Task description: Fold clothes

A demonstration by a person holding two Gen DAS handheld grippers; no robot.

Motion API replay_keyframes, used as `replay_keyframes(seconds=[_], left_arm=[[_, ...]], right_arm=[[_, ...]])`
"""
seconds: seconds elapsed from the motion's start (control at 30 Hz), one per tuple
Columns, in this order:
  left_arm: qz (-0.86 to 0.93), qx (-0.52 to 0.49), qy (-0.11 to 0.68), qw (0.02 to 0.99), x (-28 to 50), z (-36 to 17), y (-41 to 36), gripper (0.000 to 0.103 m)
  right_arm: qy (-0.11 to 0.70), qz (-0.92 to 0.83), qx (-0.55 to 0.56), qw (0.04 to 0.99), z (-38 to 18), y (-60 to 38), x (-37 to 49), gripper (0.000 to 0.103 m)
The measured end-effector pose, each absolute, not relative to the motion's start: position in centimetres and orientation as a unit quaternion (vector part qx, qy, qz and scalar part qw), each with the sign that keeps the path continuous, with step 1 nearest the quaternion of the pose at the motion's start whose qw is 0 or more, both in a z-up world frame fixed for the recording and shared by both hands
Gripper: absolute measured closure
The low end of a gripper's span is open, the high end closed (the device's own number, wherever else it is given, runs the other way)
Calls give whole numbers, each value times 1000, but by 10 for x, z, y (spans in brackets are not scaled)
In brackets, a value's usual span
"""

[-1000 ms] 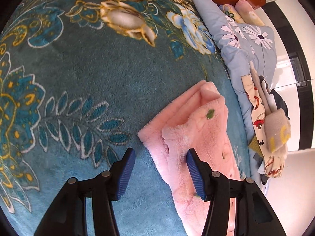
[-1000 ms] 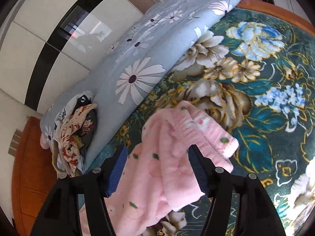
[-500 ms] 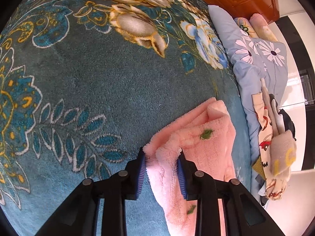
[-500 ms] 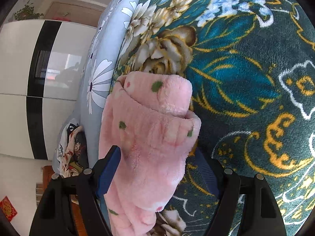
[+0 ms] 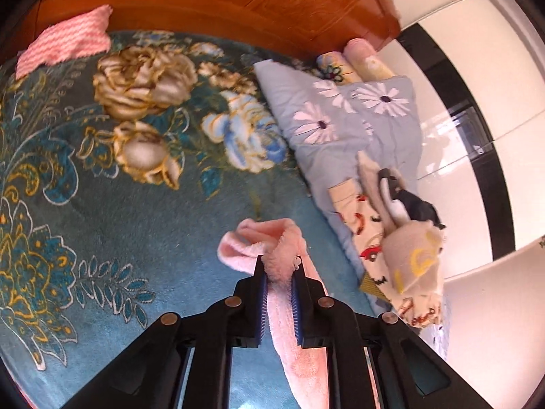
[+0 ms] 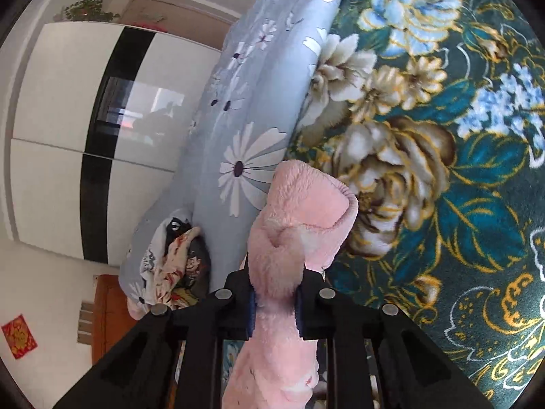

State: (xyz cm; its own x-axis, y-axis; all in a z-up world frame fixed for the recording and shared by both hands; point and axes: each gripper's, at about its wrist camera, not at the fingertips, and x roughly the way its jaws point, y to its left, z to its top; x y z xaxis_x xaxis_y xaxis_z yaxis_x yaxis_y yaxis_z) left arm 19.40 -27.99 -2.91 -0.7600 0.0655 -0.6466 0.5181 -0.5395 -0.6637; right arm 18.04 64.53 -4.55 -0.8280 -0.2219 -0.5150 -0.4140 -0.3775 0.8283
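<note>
A fluffy pink garment with small green spots is held above the teal floral blanket. My left gripper is shut on one bunched edge of it, with the rest hanging down between the fingers. In the right wrist view the same pink garment folds over the jaws, and my right gripper is shut on it. The fabric hides both sets of fingertips in part.
A light blue daisy quilt lies along the blanket's edge with a heap of printed clothes on it. A pink knitted cloth lies by the wooden headboard. A white and black wardrobe stands beyond.
Both grippers closed on the pink garment and lifted it off the blanket. The views tilted up toward the headboard and wardrobe.
</note>
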Motion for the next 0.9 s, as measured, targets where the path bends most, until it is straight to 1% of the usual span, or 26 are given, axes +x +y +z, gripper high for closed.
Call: replay_keyframes(seconds=[0.07,0.13,0.2,0.27,0.33,0.37,0.43,0.5,0.53,0.63,0.77,0.83,0.9], left_arm=[[-832,310,439,138,223,-17,-280,90],[-840,314,416,146,255,-16,-281,90],[-826,351,406,171,284,-46,-281,90],[-792,399,414,206,309,-93,-283,89],[-744,433,448,243,336,-142,-286,90],[-722,436,470,259,350,-160,-287,90],[-697,421,510,276,373,-180,-290,90],[-692,406,530,274,382,-182,-292,90],[-695,411,523,273,380,-179,-293,90],[-708,429,492,271,368,-170,-290,90],[-706,444,481,270,362,-169,-289,89],[-703,442,492,262,367,-171,-291,85],[-703,445,493,254,373,-170,-292,83]], right_arm=[[543,799,-260,20,-17,651,196,85],[540,807,-237,-1,-5,660,225,85],[532,811,-245,7,-12,671,257,85],[522,802,-290,31,-41,678,283,85],[524,771,-354,72,-90,685,304,85],[532,754,-374,95,-113,687,314,85],[554,721,-393,133,-150,689,333,85],[576,703,-391,147,-169,690,345,85],[575,704,-391,147,-170,691,346,85],[550,715,-408,141,-163,694,338,85],[533,718,-425,142,-158,693,332,84],[534,717,-426,142,-156,694,335,78],[534,717,-426,137,-152,695,339,77]])
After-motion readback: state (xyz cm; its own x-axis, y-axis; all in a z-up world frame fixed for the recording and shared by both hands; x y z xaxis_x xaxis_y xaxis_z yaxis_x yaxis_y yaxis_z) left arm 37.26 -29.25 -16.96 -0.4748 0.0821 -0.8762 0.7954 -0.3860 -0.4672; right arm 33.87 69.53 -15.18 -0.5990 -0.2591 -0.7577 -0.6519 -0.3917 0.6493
